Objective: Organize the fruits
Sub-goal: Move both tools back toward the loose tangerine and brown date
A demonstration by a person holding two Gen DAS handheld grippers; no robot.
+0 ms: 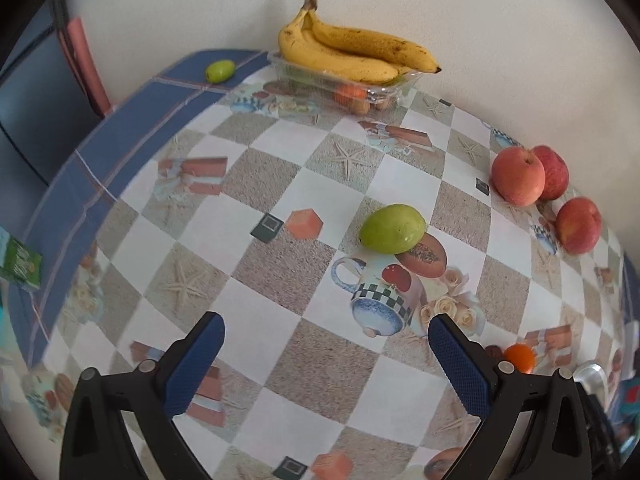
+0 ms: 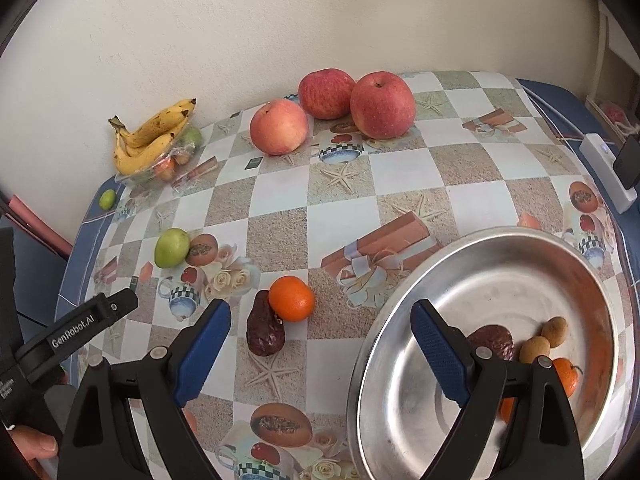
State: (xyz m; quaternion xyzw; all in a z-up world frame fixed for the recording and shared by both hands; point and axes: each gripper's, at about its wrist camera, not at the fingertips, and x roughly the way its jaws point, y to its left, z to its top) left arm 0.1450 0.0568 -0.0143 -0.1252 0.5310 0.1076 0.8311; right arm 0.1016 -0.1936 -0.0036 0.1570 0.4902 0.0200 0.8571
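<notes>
Both my left gripper [image 1: 326, 340] and right gripper [image 2: 320, 328] are spread, holding nothing. Next I'd straddle the tangerine [image 2: 291, 298] squarely, avoiding the touching date [image 2: 264, 332], then carry it to the steel bowl [image 2: 400, 328].

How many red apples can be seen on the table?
3: two apples touch near the wall, and a paler third lies just left of them. None seems hidden.

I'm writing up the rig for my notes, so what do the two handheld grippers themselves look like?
Both look alike: the left gripper and right gripper have black plastic arms with silver pivot pins, ending in blue fingers with a knurled, diamond-textured face. Seen from the right wrist camera, the left gripper's black body carries white GenRobot.AI lettering. No cables or sleeves are clearly visible.
</notes>
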